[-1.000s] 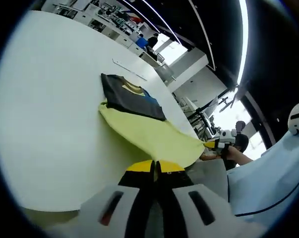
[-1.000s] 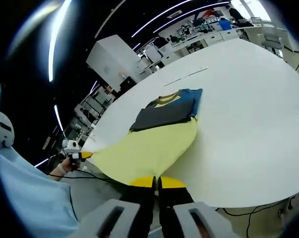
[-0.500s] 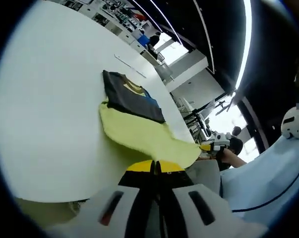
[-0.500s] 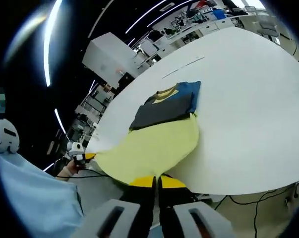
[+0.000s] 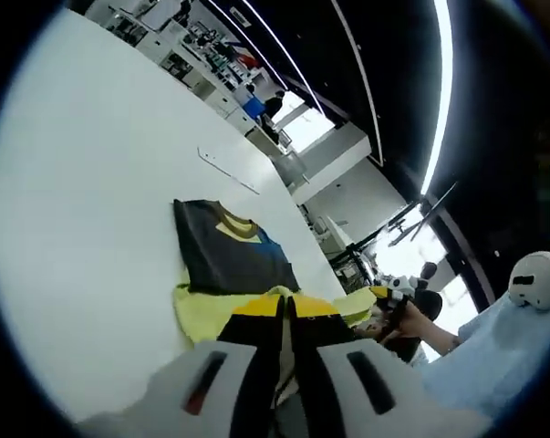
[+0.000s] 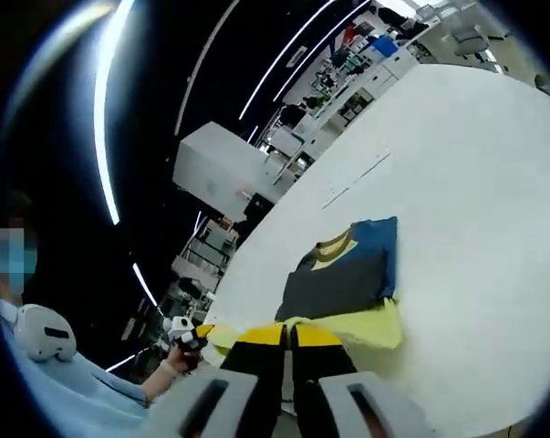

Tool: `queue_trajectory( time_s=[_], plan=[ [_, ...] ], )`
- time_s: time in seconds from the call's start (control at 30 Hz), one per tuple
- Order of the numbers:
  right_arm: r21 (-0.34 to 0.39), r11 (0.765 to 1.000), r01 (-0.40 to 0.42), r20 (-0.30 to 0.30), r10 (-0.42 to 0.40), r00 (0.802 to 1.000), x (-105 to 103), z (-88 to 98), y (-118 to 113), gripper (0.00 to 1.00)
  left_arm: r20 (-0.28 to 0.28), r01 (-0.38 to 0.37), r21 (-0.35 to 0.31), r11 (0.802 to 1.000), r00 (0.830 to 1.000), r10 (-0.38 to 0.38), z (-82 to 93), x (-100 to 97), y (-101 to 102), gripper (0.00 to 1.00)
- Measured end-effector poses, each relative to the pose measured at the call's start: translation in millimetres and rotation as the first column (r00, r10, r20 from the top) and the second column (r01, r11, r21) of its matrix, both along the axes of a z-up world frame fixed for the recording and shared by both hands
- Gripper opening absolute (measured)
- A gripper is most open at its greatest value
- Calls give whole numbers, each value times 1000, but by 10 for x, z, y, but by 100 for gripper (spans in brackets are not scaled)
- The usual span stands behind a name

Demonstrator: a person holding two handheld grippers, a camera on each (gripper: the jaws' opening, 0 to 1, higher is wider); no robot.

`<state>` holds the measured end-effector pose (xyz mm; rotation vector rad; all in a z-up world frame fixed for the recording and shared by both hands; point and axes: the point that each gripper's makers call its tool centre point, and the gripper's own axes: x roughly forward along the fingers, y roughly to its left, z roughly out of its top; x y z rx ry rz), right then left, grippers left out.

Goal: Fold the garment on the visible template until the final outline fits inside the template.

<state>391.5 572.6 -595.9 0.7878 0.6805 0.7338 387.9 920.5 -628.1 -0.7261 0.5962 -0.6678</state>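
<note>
Both our grippers, left (image 5: 286,315) and right (image 6: 291,339), are pinched shut on the yellow hem of the garment (image 5: 231,263) lying on the white table (image 5: 83,182); soft, light cloth, we judge, best held by its corners

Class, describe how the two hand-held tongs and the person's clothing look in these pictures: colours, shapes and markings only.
Each of the tongs, left and right, has two black jaws tipped with yellow pads, rising from pale grey housings with dark slots; the left housing's slot shows a red mark. The person wears a light blue sleeve with a dark seam line.
</note>
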Motion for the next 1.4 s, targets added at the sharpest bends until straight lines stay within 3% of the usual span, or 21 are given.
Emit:
queue_trajectory(
  time_s=[0.27,0.4,0.6,0.73,0.77,0.9,1.07,1.13,1.4],
  plan=[
    [-29,1000,0,49,1,999,815,-4,86,0,50,-35,60,998,998,32,26,779,38,0],
    [-54,998,18,49,-15,999,1135,-133,67,0,17,-59,76,995,998,58,-144,1124,70,0],
    [-67,996,61,24,-59,998,1544,-321,20,0,16,-92,76,993,996,91,-212,1495,45,0],
    [-70,991,114,-29,-116,993,1788,-515,-44,0,-25,-127,92,988,991,130,-392,1703,66,0],
    [-72,991,110,-18,-112,994,1824,-537,-39,0,-41,-149,82,985,987,153,-426,1750,85,0],
    [-93,988,125,-49,-130,990,1976,-735,-24,0,-75,-195,63,979,977,200,-566,1886,105,0],
    [-142,982,128,-97,-142,985,2075,-1009,4,0,-164,-247,46,968,954,251,-868,1983,139,0],
    [-166,979,118,-103,-137,985,2096,-1116,13,0,-191,-254,54,966,947,259,-986,1979,150,0],
    [-241,967,85,-146,-123,982,2064,-1464,3,0,-215,-236,120,964,942,258,-1214,1825,134,0]
  ],
)
